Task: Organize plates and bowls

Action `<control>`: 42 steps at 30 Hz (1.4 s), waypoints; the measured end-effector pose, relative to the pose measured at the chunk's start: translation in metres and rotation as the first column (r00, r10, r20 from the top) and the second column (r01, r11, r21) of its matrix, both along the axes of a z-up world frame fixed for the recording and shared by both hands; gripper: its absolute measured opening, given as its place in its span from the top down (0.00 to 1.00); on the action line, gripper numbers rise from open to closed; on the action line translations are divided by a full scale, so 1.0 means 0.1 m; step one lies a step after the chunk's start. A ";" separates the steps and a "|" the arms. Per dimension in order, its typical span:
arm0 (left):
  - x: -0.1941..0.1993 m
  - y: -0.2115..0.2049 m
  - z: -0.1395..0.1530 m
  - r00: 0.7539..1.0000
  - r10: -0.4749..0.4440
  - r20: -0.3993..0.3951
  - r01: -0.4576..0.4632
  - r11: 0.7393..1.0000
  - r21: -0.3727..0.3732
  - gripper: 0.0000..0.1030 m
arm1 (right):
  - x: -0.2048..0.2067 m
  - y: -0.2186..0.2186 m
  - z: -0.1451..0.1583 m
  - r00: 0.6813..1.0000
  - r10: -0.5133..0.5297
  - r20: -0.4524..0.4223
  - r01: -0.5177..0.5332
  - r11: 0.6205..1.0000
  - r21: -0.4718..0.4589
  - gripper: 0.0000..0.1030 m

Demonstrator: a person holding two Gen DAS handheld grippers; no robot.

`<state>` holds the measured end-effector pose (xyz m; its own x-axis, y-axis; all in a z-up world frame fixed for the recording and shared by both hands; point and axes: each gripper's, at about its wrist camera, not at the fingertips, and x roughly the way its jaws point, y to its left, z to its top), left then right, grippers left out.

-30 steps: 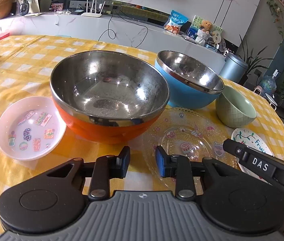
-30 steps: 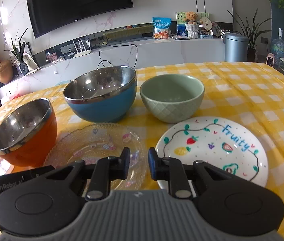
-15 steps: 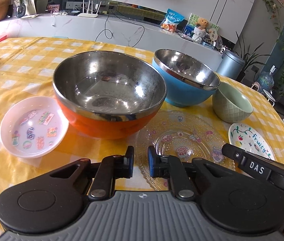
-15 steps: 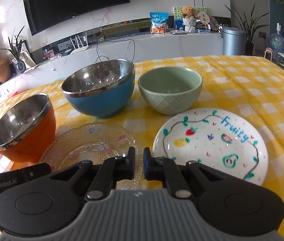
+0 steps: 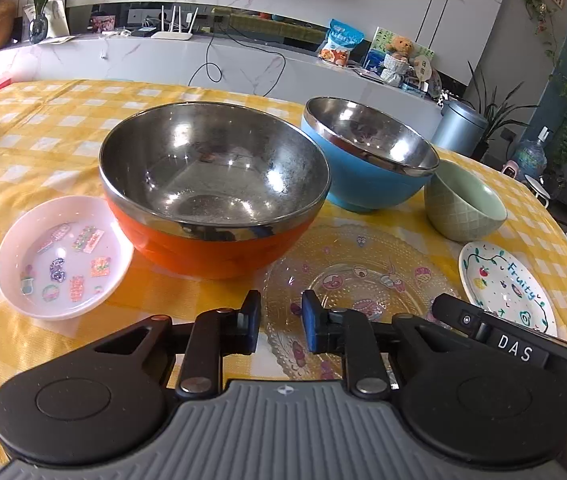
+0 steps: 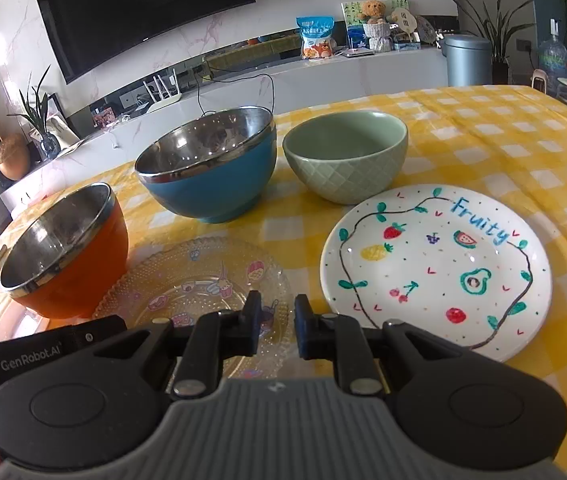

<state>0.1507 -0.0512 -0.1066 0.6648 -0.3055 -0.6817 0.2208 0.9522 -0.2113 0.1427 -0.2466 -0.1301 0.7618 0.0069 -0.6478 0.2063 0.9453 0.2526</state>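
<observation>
Right wrist view: "Fruity" plate [image 6: 435, 268] ahead-right of right gripper [image 6: 276, 326], jaws slightly parted, empty. Left gripper [image 5: 281, 326] likewise, poised over glass plate [image 5: 355, 280] rim; "DAS" on the tool at right.

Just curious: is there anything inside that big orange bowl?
The orange bowl shows only a bare, shiny steel inside, with glints and reflections and nothing in it. What lies under its base on the yellow checked cloth is hidden.
</observation>
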 end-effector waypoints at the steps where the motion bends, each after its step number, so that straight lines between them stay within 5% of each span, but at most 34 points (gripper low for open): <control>1: 0.00 0.00 0.00 1.000 0.000 0.002 0.000 1.000 0.002 0.77 | 0.00 0.01 0.00 1.000 -0.003 0.001 0.003 1.000 -0.002 0.85; 20: -0.53 0.40 0.22 1.000 0.014 0.014 -0.014 1.000 0.028 0.81 | -0.55 0.27 0.22 0.999 0.031 -0.042 -0.028 0.998 0.060 0.92; 42: -0.84 1.27 0.30 0.986 0.165 -0.002 -0.165 0.986 0.014 0.81 | -0.74 1.20 0.31 0.984 0.167 -0.054 -0.163 0.984 0.070 0.93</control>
